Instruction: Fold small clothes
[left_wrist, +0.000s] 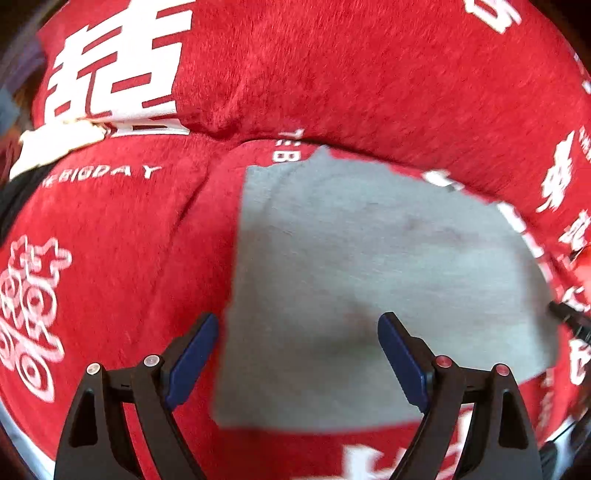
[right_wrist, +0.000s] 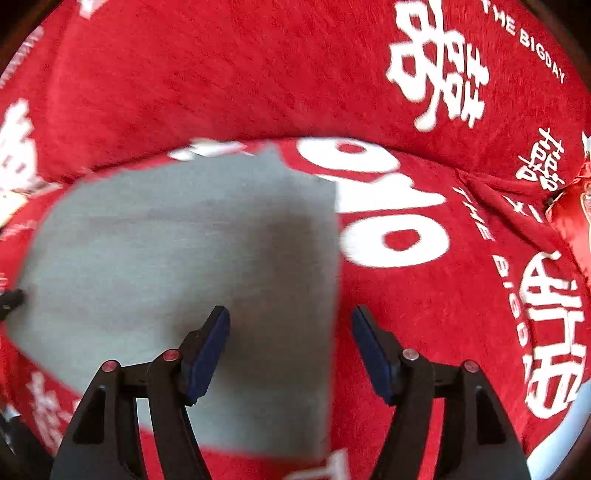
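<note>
Both grippers, left gripper (left_wrist: 297, 332) and right gripper (right_wrist: 290, 325), are hovering with jaws spread and gripping nothing over the grey garment (left_wrist: 369, 277), which is lying flat, seemingly already folded square, mid-seat on the red sofa cover (left_wrist: 129, 240), so little folding looks left.

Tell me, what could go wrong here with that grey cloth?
Both the left gripper and the right gripper are open, straddling side edges of the grey garment. Closing could pinch the plush red cover underneath too. The garment may also slide or bunch on that soft, uneven surface.
</note>
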